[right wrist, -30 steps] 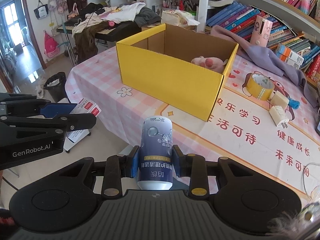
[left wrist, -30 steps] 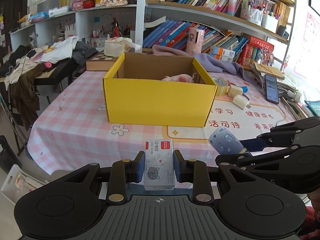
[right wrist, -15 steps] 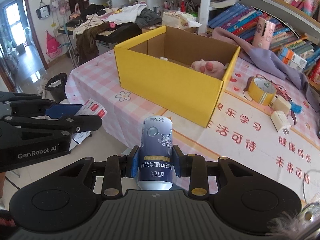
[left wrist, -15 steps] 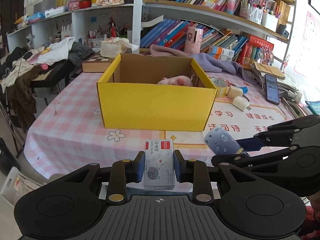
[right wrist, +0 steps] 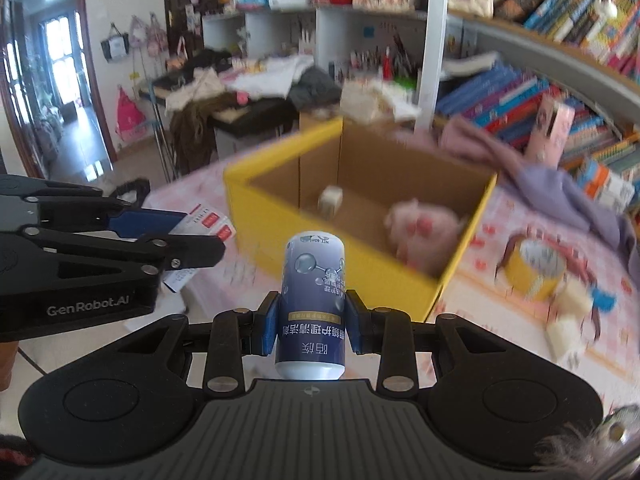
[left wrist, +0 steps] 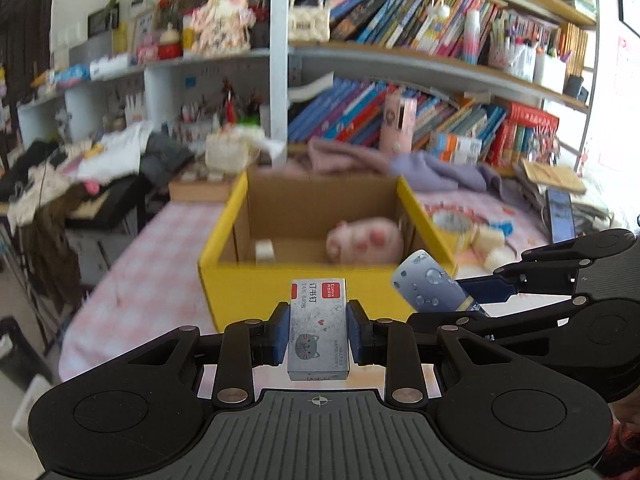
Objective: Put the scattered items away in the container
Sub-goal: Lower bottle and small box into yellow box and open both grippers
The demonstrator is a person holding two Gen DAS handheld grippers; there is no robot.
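A grey staple box is clamped between the closed jaws of the left gripper, and a blue bottle is gripped likewise by the right gripper. Both are held in front of the open yellow box on the pink checked table; a pink plush toy and a small white item are seen inside it.

The staple box reads "订书钉" and "24/6". The blue bottle shows "NET 60ml". The left gripper carries "GenRobot.AI".
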